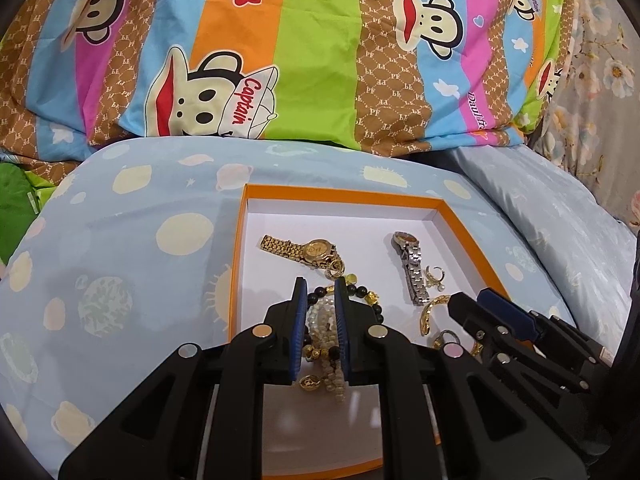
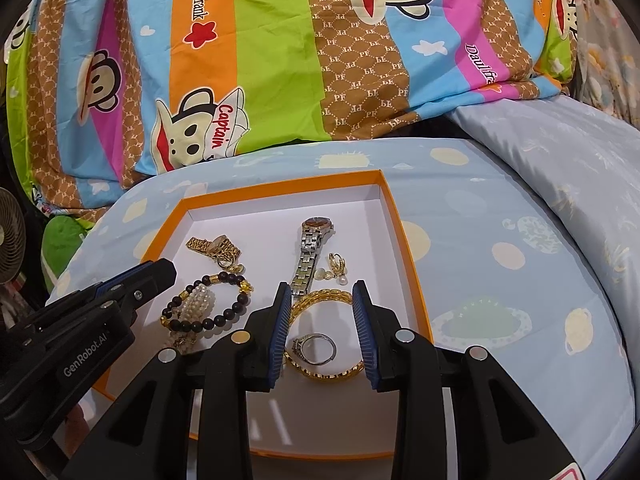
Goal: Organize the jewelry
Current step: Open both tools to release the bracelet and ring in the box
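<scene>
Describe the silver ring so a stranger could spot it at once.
Find the orange box with the white floor on the blue bedding. Near its front lies a gold bangle, and the silver ring sits inside that loop. It is the only plain silver hoop there.

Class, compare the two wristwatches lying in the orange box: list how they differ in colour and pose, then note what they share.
1. Colour: the gold watch is yellow-gold all over; the silver watch has a steel-coloured band and a reddish-brown dial.
2. Pose: the gold watch lies crosswise in the right wrist view; the silver watch runs lengthwise, dial at the far end.
Shared: both have metal link bands and rest flat in the orange box, ungripped.
</scene>
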`<state>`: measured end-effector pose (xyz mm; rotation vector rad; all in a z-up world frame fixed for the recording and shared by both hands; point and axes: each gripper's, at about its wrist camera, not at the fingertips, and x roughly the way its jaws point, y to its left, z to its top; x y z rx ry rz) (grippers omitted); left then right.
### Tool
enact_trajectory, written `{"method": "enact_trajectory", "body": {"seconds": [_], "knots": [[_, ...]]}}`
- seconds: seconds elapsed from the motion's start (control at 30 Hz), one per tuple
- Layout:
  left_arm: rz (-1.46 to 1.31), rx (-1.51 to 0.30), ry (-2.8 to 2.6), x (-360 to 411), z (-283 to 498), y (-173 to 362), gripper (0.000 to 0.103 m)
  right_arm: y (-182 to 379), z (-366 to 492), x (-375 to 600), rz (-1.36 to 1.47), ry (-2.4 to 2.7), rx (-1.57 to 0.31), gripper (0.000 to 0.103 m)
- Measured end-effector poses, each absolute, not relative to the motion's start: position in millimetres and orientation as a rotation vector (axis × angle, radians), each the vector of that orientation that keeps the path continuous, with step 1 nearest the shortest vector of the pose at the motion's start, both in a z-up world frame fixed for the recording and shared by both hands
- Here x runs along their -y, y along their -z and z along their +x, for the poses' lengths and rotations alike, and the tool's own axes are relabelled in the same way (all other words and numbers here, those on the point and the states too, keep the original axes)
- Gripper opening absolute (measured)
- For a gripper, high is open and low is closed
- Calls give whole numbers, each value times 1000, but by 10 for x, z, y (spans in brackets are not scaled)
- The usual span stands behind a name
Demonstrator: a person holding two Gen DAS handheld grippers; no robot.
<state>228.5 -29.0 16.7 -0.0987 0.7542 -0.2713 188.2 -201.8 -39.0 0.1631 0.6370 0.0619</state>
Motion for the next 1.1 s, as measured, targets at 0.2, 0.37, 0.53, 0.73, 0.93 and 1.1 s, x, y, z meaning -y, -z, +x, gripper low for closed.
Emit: {"method": "enact_trajectory", "body": {"seconds": [0.2,0.37,0.53,0.73,0.93,1.1], "knots": [[-91,-795,258,256,2260,-70,13,413,1846,2057,178,-60,-653,31],[-75,-807,259,235,2116,-31,14,444,1731,2058,174,-56,-669,31],[-58,-812,267,231,1950,-31,14,471,1550,2045,159,-49,-673,32],[-34,-824,270,244,1802,-19,14,476,1396,1969,112,-34,-677,35],[-17,-826,268,218,1673,-19,14,489,1267,1925,91,-30,-681,36],[-15,-832,271,189,1541,-28,14,500,1137,1906,90,-34,-680,36]]}}
